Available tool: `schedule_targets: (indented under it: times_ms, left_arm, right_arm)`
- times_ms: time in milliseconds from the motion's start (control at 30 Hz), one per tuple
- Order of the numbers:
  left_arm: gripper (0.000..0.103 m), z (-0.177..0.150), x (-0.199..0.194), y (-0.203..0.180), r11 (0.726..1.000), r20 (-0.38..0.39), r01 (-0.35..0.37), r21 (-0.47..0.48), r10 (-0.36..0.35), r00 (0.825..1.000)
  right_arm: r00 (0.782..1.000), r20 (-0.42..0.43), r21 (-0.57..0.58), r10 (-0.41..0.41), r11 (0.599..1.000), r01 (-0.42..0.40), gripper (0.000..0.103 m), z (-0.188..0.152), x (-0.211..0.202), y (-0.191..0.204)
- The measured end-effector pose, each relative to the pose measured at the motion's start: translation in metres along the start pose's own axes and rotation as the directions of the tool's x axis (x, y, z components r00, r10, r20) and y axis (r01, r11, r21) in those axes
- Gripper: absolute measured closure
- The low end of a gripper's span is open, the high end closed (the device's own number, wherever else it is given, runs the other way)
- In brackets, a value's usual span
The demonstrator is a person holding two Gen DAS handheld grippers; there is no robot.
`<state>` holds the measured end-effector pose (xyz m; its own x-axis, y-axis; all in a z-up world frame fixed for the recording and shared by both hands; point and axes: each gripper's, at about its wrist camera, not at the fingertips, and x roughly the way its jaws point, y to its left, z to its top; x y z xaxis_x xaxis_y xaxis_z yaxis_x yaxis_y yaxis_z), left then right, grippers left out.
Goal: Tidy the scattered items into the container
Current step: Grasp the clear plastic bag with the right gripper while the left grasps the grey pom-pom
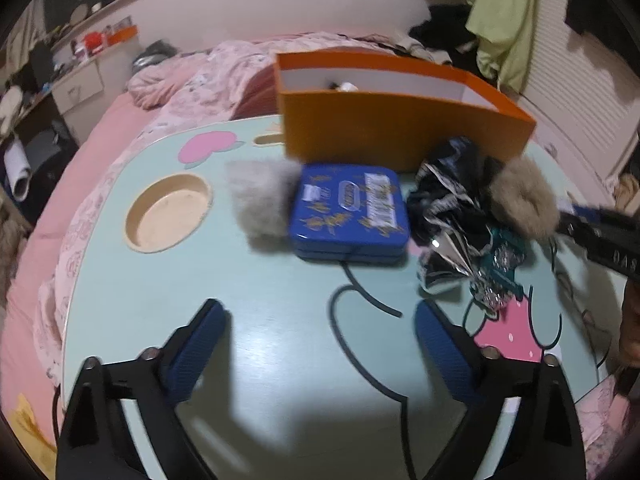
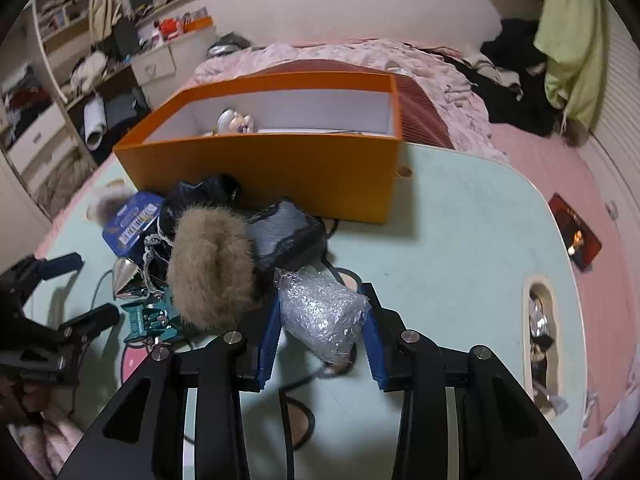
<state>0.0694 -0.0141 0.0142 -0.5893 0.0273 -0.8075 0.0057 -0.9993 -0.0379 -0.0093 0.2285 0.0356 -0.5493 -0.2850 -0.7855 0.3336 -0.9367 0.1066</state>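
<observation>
An orange box stands at the back of the mint table, also in the right wrist view, with a small figurine inside. In front of it lie a blue tin, a grey fluffy piece, a black and silver wrapper pile, a brown fur scrunchie and a teal trinket. My left gripper is open and empty, short of the tin. My right gripper is shut on a silver glitter bundle, next to the scrunchie.
The table has a round cup recess at the left and a slot at the right holding small items. A pink bed with rumpled bedding surrounds the table. A dark card lies on the bed at the right.
</observation>
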Motion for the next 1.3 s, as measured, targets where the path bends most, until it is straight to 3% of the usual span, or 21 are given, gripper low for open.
schedule_targets:
  times_ms: [200, 367, 667, 700, 733, 800, 1067, 1300]
  left_arm:
    - [0.030, 0.023, -0.006, 0.030, 0.998, 0.033, 0.009, -0.064, -0.007, 0.999]
    - [0.031, 0.042, -0.004, 0.029, 0.997, 0.058, 0.056, -0.043, -0.054, 0.997]
    - [0.031, 0.066, 0.024, 0.039, 0.997, 0.039, -0.033, -0.063, 0.036, 0.999]
    - [0.035, 0.066, 0.027, 0.042, 0.997, 0.038, -0.025, -0.071, 0.027, 0.999]
    - [0.057, 0.066, 0.029, 0.045, 0.997, 0.035, 0.001, -0.081, 0.002, 0.999]
    - [0.080, 0.065, 0.037, 0.048, 0.993, 0.014, 0.062, -0.096, -0.061, 0.998]
    - [0.081, 0.063, 0.012, 0.046, 0.986, 0.107, 0.132, -0.098, -0.122, 0.987]
    - [0.081, 0.088, -0.039, 0.043, 0.972, 0.254, 0.221, -0.084, -0.194, 0.948]
  right_arm:
    - [0.999, 0.024, 0.064, -0.021, 0.998, 0.020, 0.064, -0.002, -0.008, -0.020]
    - [0.999, 0.033, 0.092, -0.030, 0.995, 0.027, 0.064, 0.002, -0.009, -0.027]
    - [0.999, 0.038, 0.100, -0.016, 0.995, 0.013, 0.064, -0.001, -0.009, -0.027]
    - [0.999, 0.041, 0.101, -0.015, 0.995, 0.010, 0.064, -0.001, -0.009, -0.027]
    - [0.999, 0.044, 0.101, -0.013, 0.995, 0.008, 0.064, -0.001, -0.010, -0.026]
    - [0.999, 0.047, 0.103, -0.009, 0.995, 0.004, 0.064, -0.001, -0.010, -0.026]
    - [0.998, 0.057, 0.111, -0.003, 0.994, -0.004, 0.064, 0.003, -0.012, -0.028]
    - [0.992, 0.116, 0.114, 0.052, 0.991, -0.065, 0.064, 0.021, -0.028, -0.023]
